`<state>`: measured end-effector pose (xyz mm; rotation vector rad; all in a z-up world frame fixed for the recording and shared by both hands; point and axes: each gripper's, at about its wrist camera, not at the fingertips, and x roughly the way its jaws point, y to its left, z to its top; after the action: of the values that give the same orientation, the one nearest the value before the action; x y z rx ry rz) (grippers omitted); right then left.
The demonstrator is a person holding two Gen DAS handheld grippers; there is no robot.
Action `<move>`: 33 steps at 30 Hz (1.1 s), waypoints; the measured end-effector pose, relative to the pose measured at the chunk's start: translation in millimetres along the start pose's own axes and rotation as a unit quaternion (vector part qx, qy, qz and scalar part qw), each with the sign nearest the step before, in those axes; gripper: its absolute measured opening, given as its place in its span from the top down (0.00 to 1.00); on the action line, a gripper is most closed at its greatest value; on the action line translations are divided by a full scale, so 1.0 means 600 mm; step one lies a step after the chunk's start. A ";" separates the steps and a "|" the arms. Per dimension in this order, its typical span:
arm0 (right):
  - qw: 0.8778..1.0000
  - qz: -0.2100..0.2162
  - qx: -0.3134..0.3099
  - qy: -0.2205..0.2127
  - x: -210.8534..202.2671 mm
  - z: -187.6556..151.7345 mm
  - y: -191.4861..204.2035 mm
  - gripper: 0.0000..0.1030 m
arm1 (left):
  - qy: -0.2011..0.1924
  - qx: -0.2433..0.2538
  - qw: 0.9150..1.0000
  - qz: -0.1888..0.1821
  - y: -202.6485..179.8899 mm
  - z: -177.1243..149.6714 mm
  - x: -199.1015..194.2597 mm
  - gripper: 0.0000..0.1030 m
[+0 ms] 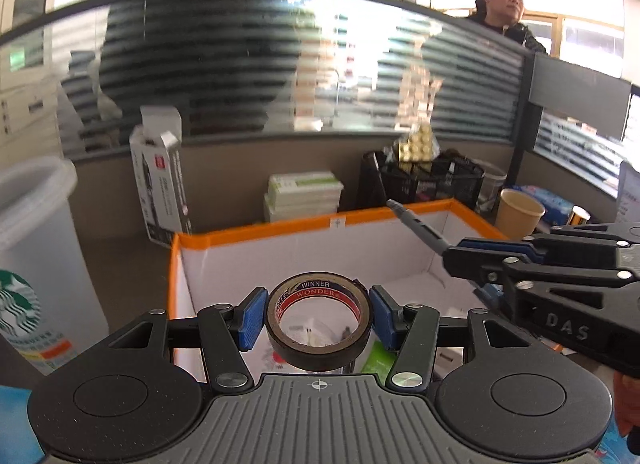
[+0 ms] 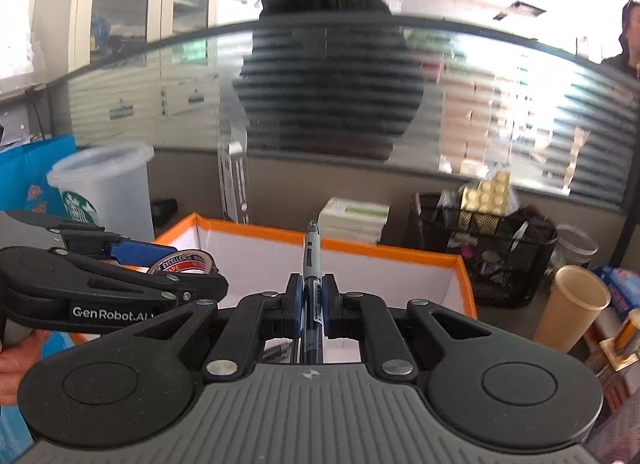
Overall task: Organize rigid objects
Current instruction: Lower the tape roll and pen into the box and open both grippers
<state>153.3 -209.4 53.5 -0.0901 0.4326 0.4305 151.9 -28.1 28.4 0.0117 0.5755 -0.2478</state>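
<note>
My left gripper is shut on a roll of black tape with a red and blue label, held above the open white box with an orange rim. My right gripper is shut on a grey and black pen that points forward over the same box. In the left wrist view the right gripper comes in from the right with the pen. In the right wrist view the left gripper and the tape show at the left. Small items lie on the box floor.
A plastic Starbucks cup stands left of the box. A tall white carton, a stack of small boxes and a black mesh basket stand behind it. A paper cup stands at the right. A striped glass partition runs along the back.
</note>
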 end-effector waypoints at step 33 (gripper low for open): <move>0.995 -0.045 0.000 0.088 0.075 -0.057 -0.008 0.57 | 0.061 -0.001 0.998 0.005 0.000 -0.032 0.053 0.46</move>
<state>179.1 -202.3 3.4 -0.1478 0.6000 0.3349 167.0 -34.0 -4.8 0.0272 0.6964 -0.2375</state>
